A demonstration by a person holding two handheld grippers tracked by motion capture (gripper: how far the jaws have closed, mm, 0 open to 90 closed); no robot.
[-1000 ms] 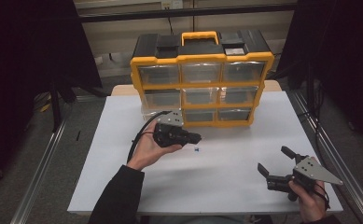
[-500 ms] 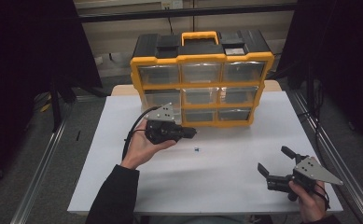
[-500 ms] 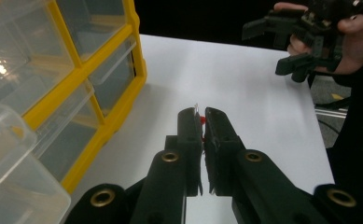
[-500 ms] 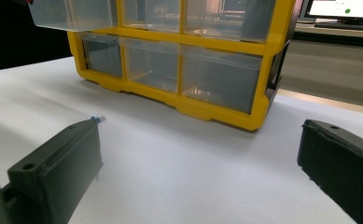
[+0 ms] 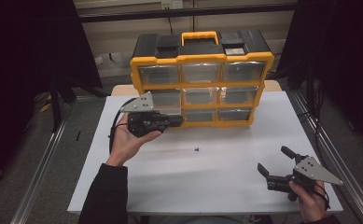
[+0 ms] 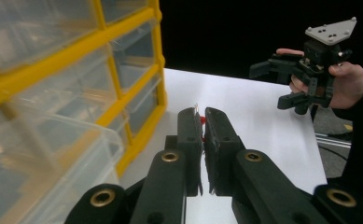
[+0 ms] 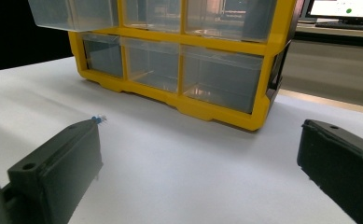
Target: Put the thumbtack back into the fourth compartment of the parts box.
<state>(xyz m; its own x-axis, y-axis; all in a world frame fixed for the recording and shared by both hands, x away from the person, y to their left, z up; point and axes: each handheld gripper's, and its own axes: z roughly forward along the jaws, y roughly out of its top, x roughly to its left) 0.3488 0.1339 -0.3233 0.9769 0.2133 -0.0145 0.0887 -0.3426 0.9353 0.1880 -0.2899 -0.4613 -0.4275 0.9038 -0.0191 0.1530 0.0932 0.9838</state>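
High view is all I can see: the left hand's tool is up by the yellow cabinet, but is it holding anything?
Observer: Yes. In the left gripper view, the left gripper is shut on a small red piece, pinched at the jaw tips.
Operator: Where might that go?
Observer: Possibly the clear drawer. It stands pulled out of the yellow cabinet, right beside those jaws.
Operator: And the speck on the table?
Observer: The right gripper view shows a small blue piece lying on the white table, just past one jaw of the right gripper, which is open.
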